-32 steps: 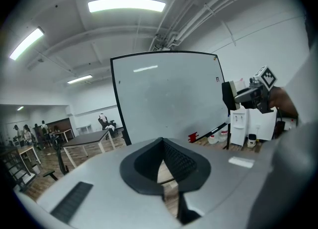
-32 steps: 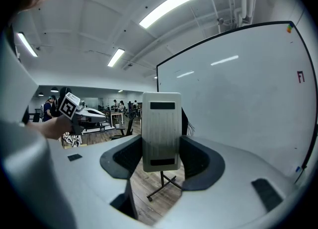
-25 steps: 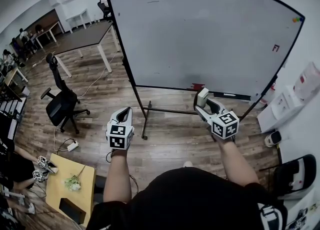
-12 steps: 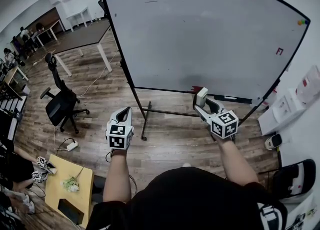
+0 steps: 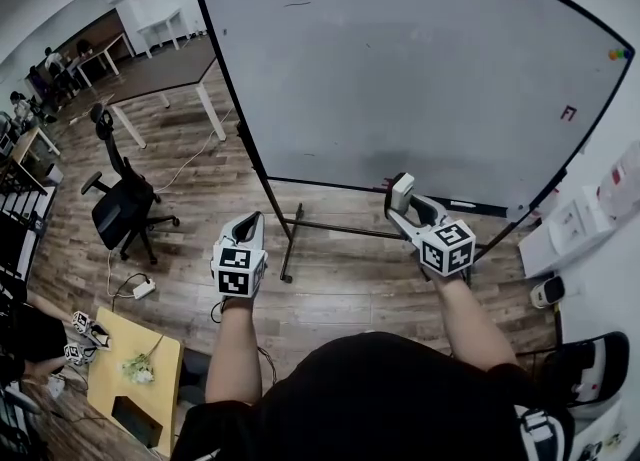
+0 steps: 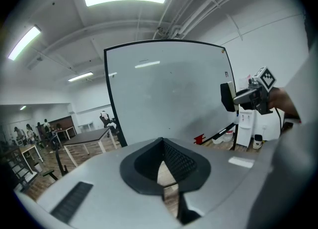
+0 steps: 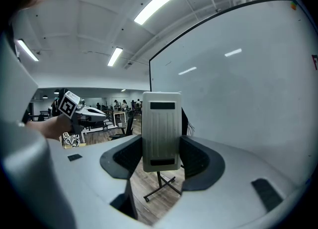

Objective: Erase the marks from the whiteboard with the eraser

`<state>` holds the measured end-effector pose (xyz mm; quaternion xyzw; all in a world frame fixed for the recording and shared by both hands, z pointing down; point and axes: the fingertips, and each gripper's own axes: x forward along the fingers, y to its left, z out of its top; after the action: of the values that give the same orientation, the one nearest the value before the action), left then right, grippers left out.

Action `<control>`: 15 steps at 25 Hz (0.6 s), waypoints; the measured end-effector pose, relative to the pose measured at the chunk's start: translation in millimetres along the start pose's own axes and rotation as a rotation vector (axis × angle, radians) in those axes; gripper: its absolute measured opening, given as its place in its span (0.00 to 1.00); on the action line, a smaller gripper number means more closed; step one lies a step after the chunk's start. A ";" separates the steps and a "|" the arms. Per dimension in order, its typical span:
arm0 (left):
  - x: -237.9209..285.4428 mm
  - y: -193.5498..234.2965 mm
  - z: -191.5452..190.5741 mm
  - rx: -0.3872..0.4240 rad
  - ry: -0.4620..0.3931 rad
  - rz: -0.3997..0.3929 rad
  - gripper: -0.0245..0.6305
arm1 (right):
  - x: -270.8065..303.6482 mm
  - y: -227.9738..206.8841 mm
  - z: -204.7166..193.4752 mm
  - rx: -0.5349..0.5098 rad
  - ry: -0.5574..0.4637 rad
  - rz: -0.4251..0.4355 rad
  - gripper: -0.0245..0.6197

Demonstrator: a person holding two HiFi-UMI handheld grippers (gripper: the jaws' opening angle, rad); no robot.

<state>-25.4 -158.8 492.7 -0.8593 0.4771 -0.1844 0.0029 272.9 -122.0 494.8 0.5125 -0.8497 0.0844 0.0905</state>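
Eraser (image 7: 161,123) upright, clamped in right gripper (image 5: 404,207), near whiteboard (image 5: 420,69) lower edge at 12 o'clock. Left gripper (image 6: 164,161) at its 9 o'clock, jaws nearly together, empty.

Whiteboard (image 5: 400,69) white in black frame, small red mark (image 5: 568,113) near its right edge, multicoloured dots (image 5: 620,53) at its top right corner; eraser (image 7: 161,131) pale grey, ribbed, two black bars; floor (image 5: 340,269) below the board brown wood-plank.
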 end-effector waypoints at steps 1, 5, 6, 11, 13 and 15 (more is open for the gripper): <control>4.6 0.3 -1.1 0.004 0.007 0.001 0.05 | 2.6 -4.1 1.0 -0.001 0.000 0.003 0.40; 20.3 -0.9 0.5 0.009 0.019 0.009 0.05 | 13.2 -19.7 5.2 -0.006 -0.001 0.017 0.40; 23.3 -1.6 1.9 0.009 0.020 0.012 0.05 | 15.3 -23.1 6.0 -0.007 -0.001 0.020 0.40; 37.8 -4.7 10.8 0.009 0.021 0.028 0.05 | 23.7 -38.6 10.7 -0.014 -0.001 0.042 0.40; 42.5 -6.2 15.8 0.009 0.015 0.036 0.05 | 26.4 -45.0 12.2 -0.020 -0.002 0.051 0.40; 47.5 -7.9 23.4 0.007 0.004 0.045 0.05 | 29.1 -52.5 13.5 -0.025 -0.002 0.057 0.40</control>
<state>11.2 -197.5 487.3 -0.8479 0.4958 -0.1877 0.0093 305.2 -174.3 491.3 0.4872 -0.8650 0.0759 0.0935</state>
